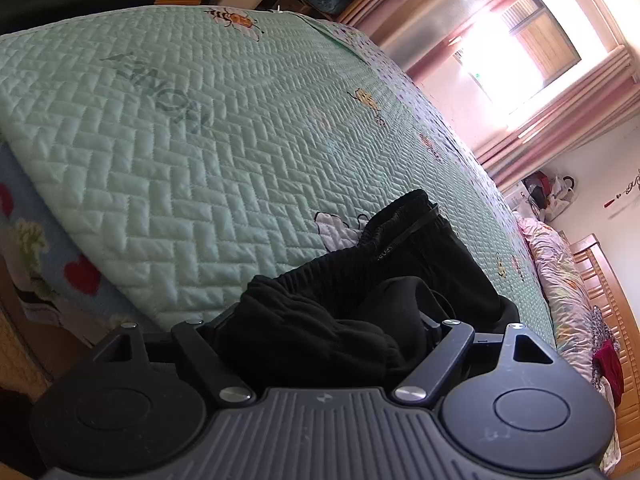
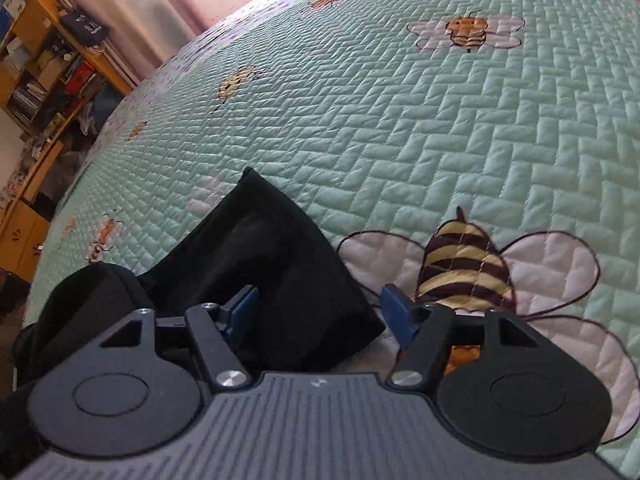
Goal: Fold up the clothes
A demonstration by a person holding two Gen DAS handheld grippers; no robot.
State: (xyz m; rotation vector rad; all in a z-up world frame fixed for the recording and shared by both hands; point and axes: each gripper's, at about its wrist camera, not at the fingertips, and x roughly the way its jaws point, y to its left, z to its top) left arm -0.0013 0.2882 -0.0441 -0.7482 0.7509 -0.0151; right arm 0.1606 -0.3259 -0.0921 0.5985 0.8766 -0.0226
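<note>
**Two tongs working a black garment on a bee-print bed**

Two hand-held black two-finger tongs are hovering over a mint-green quilted bedspread [image 2: 400,128] stitched with bees, where a black soft-knit garment [image 2: 276,264] is lying in a heap. The right tongs [image 2: 320,316] are standing spread, blue-padded fingers [image 2: 396,316] apart, with a folded corner of the dark cloth sitting between them and reaching forward of the tips; the right finger is resting just beside a large embroidered striped bee [image 2: 464,264]. Seen from the left wrist, the left tongs [image 1: 320,328] are buried in a bunched fold of the same garment [image 1: 360,292], which is filling the gap between the fingers and hiding the tips, so whether they are pinching it cannot be told. Ahead of them, the ribbed waistband is trailing away across the quilt [image 1: 180,140].
</note>
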